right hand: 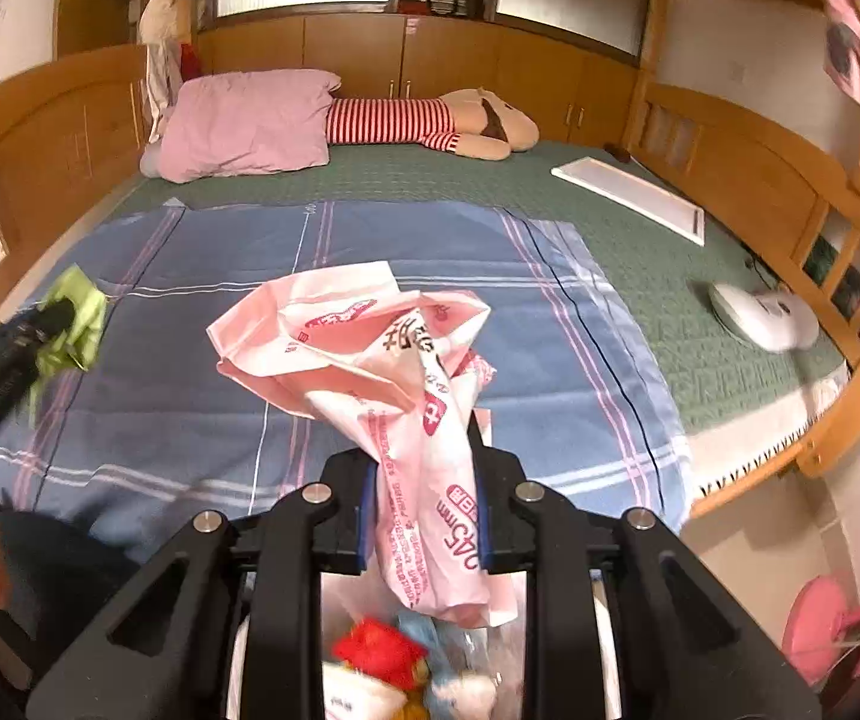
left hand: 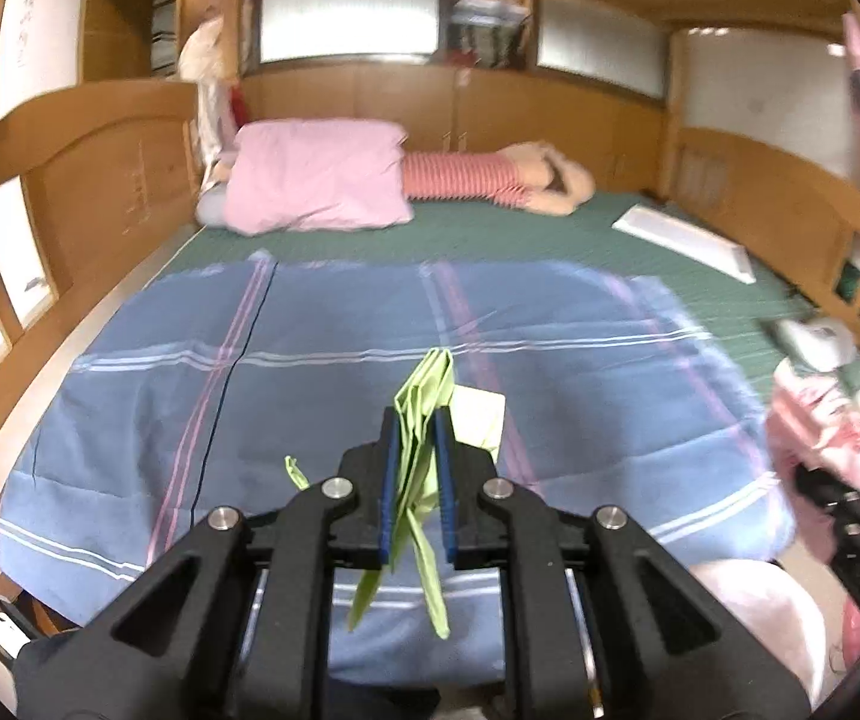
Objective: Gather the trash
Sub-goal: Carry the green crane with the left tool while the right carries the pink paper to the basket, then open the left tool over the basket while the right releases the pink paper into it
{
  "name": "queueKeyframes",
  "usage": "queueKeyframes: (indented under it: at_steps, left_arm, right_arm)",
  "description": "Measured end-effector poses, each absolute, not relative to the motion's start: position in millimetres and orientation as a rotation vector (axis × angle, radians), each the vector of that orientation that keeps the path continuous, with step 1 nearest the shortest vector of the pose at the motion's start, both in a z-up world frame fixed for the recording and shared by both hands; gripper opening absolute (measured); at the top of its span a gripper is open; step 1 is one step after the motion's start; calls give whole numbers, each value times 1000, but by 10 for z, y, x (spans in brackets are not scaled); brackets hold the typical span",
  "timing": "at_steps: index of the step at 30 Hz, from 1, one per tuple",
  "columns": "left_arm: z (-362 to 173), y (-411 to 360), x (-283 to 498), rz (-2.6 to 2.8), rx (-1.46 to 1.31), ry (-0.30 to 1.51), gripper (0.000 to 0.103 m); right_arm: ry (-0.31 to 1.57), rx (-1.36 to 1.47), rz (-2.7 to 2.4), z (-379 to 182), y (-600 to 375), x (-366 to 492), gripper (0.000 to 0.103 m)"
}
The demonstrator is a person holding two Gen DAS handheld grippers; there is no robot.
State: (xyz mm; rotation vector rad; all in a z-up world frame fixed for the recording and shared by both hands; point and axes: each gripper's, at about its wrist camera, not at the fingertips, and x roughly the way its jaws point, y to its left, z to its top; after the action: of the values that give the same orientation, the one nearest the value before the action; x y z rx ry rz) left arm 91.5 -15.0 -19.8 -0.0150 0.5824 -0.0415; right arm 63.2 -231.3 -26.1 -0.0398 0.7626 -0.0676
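My left gripper (left hand: 416,420) is shut on a light green paper wrapper (left hand: 420,456), held above the blue plaid blanket (left hand: 285,396); it also shows at the left of the right wrist view (right hand: 60,315) with the wrapper (right hand: 78,324). A pale yellow paper scrap (left hand: 481,414) lies on the blanket just right of the left fingers. My right gripper (right hand: 423,450) is shut on a pink and white printed plastic bag (right hand: 369,354), which also shows at the right edge of the left wrist view (left hand: 820,426). Below it lies red, white and blue trash (right hand: 381,654), apparently inside the bag.
The bed has a green mat (right hand: 640,228), a pink pillow (right hand: 243,120), a striped plush doll (right hand: 430,120), a flat white board (right hand: 634,192) and a white round device (right hand: 760,315). Wooden rails (right hand: 838,276) surround the bed. A pink stool (right hand: 820,618) stands on the floor at right.
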Motion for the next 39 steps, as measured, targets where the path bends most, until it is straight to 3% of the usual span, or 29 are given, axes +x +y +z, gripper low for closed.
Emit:
queueKeyframes:
  at_steps: [10, 26, 39]
  left_arm:
    - [98, -520, 141, -143, 44, 512, 13]
    - [44, -750, 48, -198, 53, 553, 13]
    - [-162, -940, 46, -271, 85, 625, 13]
  right_arm:
    - [744, 38, -94, -125, -2730, -186, 25]
    - [771, 96, -51, -192, -2860, -367, 25]
    - [962, 108, -22, -727, -2848, -328, 28]
